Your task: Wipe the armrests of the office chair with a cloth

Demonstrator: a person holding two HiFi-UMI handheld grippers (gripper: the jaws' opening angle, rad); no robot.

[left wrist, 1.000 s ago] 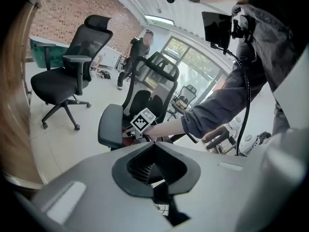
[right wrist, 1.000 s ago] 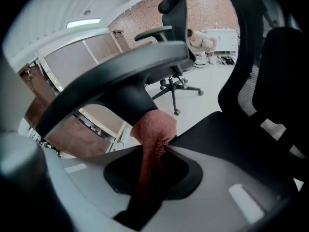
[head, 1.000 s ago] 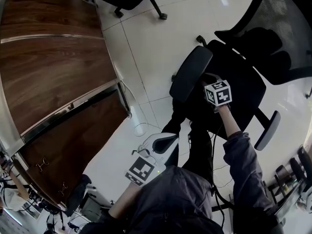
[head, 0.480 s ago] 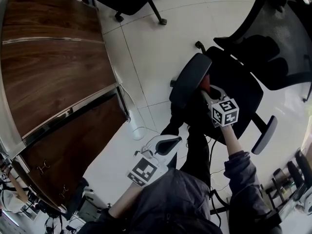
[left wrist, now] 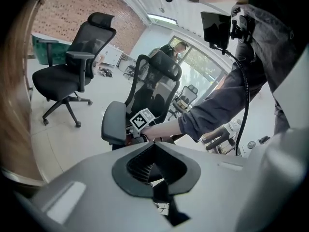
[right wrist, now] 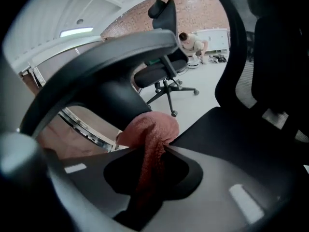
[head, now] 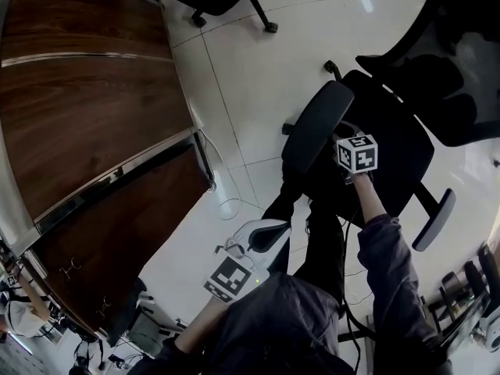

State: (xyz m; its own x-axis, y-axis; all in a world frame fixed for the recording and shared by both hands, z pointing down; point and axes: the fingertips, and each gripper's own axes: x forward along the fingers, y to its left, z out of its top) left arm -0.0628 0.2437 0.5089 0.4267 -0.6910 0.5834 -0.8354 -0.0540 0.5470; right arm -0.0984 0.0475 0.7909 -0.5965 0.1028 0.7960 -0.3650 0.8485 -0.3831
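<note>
The cloth (right wrist: 150, 139) is a reddish bunch pinched in the right gripper (head: 349, 143), its jaws closed on a fold with the rest bulging out in front. It sits low against the inner side of the near armrest (head: 316, 126), whose pad arches over it in the right gripper view. Whether the cloth actually presses the pad I cannot tell.

The likeliest failures:
- The cloth may rub only the pad's edge and underside, missing the top.
- A hard push could drag the fold out of the pinch.
- The gripper's plastic shell may knock the pad and swing the chair away — it stands on castors.

The seat (head: 398, 151) lies right under the gripper and the backrest (head: 461, 61) closes that side, so room is tight inward. Outward there is open floor (head: 250, 76), with the wooden desk (head: 86, 116) well apart. The far armrest (head: 434, 219) lies across the seat. The left gripper (head: 262, 235) hangs low near the person's body, jaws pressed together on nothing — free to steady the chair.
</note>
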